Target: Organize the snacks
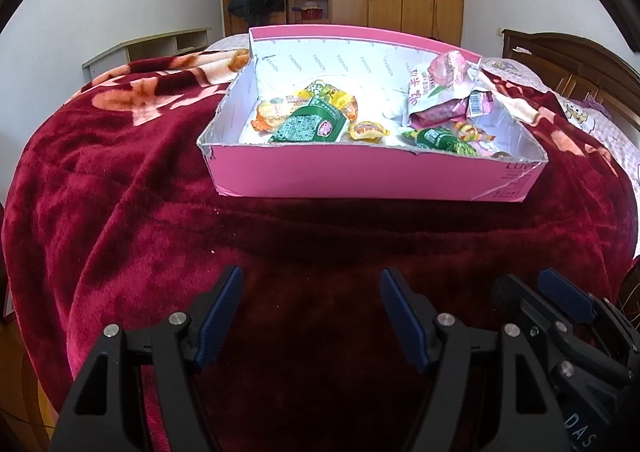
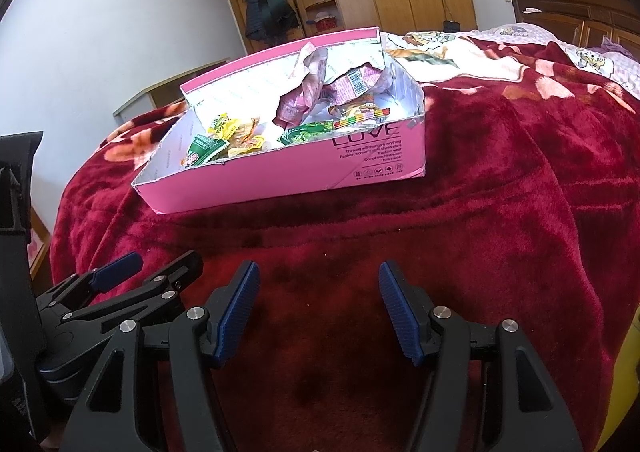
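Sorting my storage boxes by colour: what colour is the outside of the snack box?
Pink outside on the box, with a white printed lining; the right wrist view shows it best.

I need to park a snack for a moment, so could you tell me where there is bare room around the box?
The blanket is bare between the box and both open grippers, left and right. In the right wrist view the blanket right of the box is bare too. Inside, packets crowd the floor; a pink bag fills the far right corner.
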Action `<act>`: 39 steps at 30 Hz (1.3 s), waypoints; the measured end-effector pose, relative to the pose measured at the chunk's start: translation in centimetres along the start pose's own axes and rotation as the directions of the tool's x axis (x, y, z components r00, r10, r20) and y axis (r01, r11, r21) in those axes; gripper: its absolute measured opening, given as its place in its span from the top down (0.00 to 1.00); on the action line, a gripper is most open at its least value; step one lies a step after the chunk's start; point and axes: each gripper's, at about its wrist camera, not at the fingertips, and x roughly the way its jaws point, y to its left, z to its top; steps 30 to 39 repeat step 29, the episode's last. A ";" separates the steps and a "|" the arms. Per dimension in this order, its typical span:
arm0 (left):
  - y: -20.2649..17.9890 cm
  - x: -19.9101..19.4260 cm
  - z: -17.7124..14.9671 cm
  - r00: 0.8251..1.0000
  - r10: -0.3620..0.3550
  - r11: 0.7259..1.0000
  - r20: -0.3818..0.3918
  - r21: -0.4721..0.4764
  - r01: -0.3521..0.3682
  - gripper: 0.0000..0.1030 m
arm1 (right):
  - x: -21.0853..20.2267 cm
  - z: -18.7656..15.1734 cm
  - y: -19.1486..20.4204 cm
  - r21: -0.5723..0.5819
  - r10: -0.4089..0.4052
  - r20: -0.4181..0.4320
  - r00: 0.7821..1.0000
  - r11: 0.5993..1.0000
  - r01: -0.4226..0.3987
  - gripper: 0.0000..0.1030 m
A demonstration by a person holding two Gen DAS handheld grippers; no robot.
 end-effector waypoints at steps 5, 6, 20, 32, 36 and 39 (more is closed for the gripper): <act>0.1 -0.1 0.0 1.000 -0.003 1.000 0.004 -0.002 0.003 0.28 | 0.0 0.1 0.1 -0.002 -0.001 0.006 1.000 1.000 0.001 0.38; 0.1 -0.1 0.0 1.000 -0.003 1.000 0.005 -0.002 0.003 0.28 | 0.0 0.0 0.1 -0.001 -0.001 0.006 1.000 1.000 0.001 0.38; 0.1 -0.5 0.0 1.000 -0.006 1.000 0.009 -0.001 0.006 0.28 | -0.3 0.0 0.0 0.000 0.000 0.011 1.000 1.000 0.000 0.38; -0.1 -0.9 0.2 1.000 -0.002 1.000 0.009 -0.002 0.002 0.28 | -0.8 0.1 -0.1 0.009 0.002 0.016 1.000 1.000 -0.002 0.38; -0.1 -0.9 0.2 1.000 -0.002 1.000 0.009 -0.002 0.002 0.28 | -0.8 0.1 -0.1 0.009 0.002 0.016 1.000 1.000 -0.002 0.38; -0.1 -0.9 0.2 1.000 -0.002 1.000 0.009 -0.002 0.002 0.28 | -0.8 0.1 -0.1 0.009 0.002 0.016 1.000 1.000 -0.002 0.38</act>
